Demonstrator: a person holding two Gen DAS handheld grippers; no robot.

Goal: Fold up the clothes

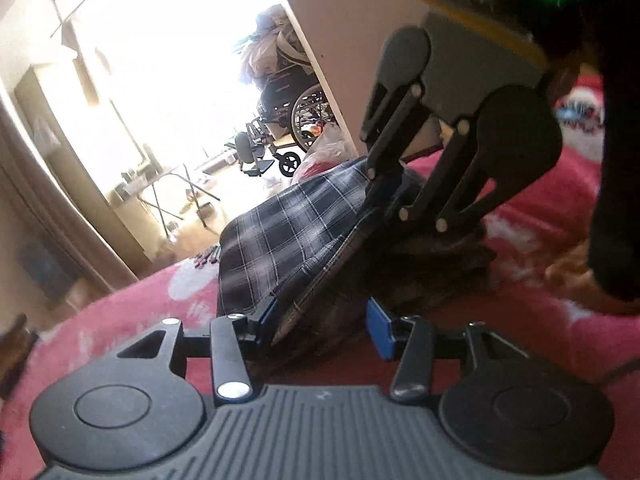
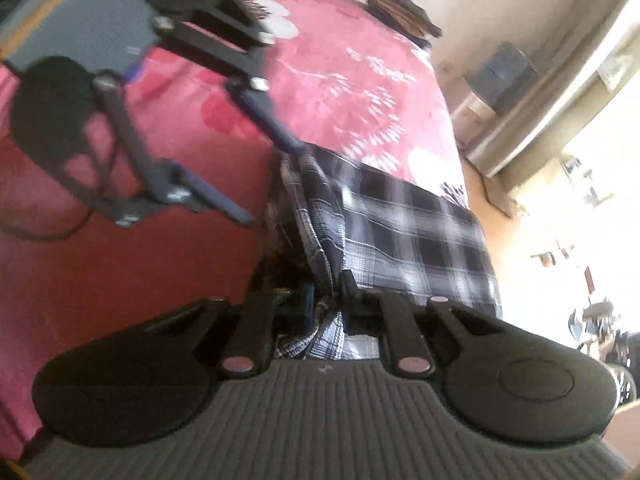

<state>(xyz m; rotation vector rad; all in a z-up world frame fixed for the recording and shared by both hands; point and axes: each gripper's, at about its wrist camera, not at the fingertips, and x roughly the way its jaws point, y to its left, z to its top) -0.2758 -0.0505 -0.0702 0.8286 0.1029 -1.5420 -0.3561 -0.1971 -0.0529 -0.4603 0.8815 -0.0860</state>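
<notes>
The right claw (image 2: 324,308) is clamped on a bunched edge of the plaid garment (image 2: 420,236); the left claw (image 1: 316,320) stands apart around another fold. Soft, light cloth, draped across the red bed (image 2: 340,92); best gripped at hems or corners.

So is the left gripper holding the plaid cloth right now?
No, the left gripper is open, its jaws apart around the plaid cloth's edge.
</notes>
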